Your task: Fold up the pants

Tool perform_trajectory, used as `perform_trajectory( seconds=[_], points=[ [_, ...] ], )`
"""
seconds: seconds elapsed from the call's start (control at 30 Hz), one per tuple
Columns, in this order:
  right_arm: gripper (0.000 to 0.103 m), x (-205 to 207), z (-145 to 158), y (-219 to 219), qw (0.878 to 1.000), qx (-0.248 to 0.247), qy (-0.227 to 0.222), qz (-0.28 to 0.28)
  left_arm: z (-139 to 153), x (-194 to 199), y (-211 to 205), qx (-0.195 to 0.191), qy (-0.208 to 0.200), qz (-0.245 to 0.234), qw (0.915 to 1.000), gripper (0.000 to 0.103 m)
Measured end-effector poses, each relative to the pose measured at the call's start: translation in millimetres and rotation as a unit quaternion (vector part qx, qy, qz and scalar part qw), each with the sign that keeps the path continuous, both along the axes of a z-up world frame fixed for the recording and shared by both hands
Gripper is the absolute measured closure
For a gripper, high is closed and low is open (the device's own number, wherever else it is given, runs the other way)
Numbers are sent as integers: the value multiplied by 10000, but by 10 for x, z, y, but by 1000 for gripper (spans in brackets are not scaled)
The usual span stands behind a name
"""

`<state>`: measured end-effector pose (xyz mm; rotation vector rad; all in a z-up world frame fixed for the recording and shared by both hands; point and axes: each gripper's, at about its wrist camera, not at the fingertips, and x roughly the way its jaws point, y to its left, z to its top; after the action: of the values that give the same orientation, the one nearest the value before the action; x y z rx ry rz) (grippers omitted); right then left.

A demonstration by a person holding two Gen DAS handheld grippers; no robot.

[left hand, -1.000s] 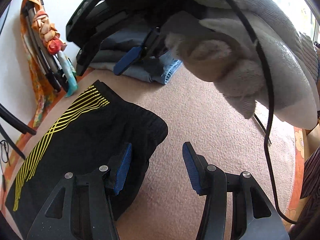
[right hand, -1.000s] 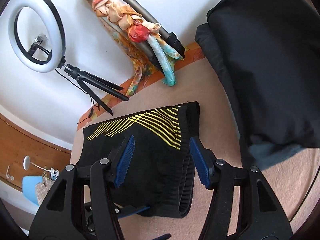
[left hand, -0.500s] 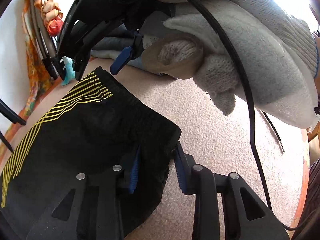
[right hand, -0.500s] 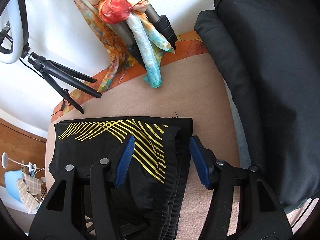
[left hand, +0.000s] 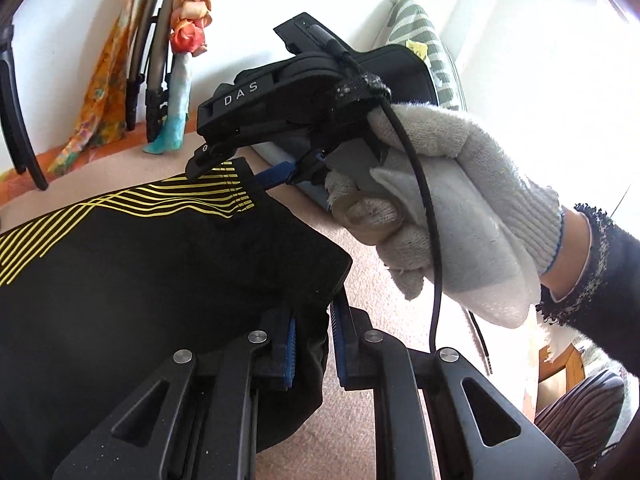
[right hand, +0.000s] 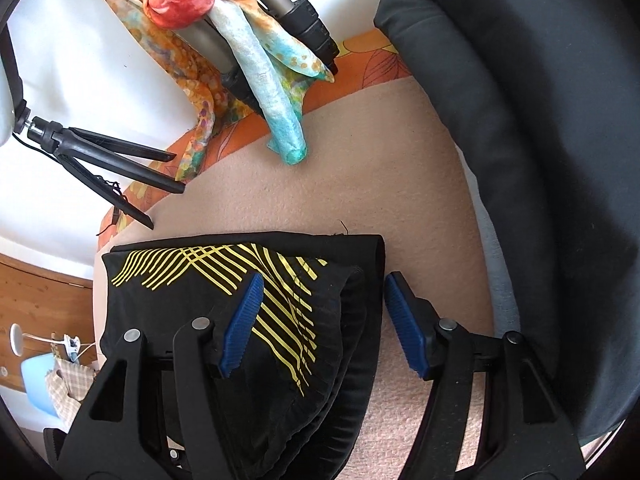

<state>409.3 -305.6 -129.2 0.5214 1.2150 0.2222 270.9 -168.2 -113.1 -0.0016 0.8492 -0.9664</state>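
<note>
Black pants with yellow stripes lie on a beige carpet. My left gripper is shut on the near corner of the pants, fabric pinched between its blue pads. In the right wrist view the pants bunch up under my right gripper, which is open and straddles the far striped corner, its left pad over the cloth and its right pad beside the edge. The right gripper also shows in the left wrist view, held by a gloved hand over the far corner.
A colourful scarf on tripod legs leans on the white wall. A ring-light tripod stands at left. A dark pile of clothes lies at right on the carpet. A cable hangs from the right gripper.
My left gripper closed on the near corner of the pants. My right gripper moved down and forward onto the far striped corner, staying open.
</note>
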Motion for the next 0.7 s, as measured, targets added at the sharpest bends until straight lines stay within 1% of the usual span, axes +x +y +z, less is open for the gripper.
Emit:
perform_trajectory(
  seconds=[0.1,0.23,0.3,0.37,0.43,0.5,0.57,0.67,0.7],
  points=[
    [36,-8,8,-11,9999,102,-3,24,121,37,176,-176,45,97,9998,90],
    [36,-63,96,-85,9995,320,26,-30,161,172,370,-423,110,288,9986,91],
    [34,-110,166,-119,9991,400,13,-113,187,215,456,-522,133,368,9979,91],
    [30,-168,195,-139,9984,536,101,-178,222,243,481,-554,112,433,9975,91],
    [28,-224,182,-119,9978,575,251,-201,228,250,478,-546,81,454,9974,91],
    [28,-274,161,-88,9981,464,381,-167,238,243,435,-544,64,425,9976,91],
    [27,-282,114,-85,9971,634,379,-174,214,208,403,-498,72,363,9981,91],
    [26,-259,-15,-137,9927,1039,460,-411,194,153,279,-343,-11,196,9992,91],
    [26,-261,-39,-141,9916,1122,422,-493,198,127,267,-331,-38,167,9993,91]
  ],
)
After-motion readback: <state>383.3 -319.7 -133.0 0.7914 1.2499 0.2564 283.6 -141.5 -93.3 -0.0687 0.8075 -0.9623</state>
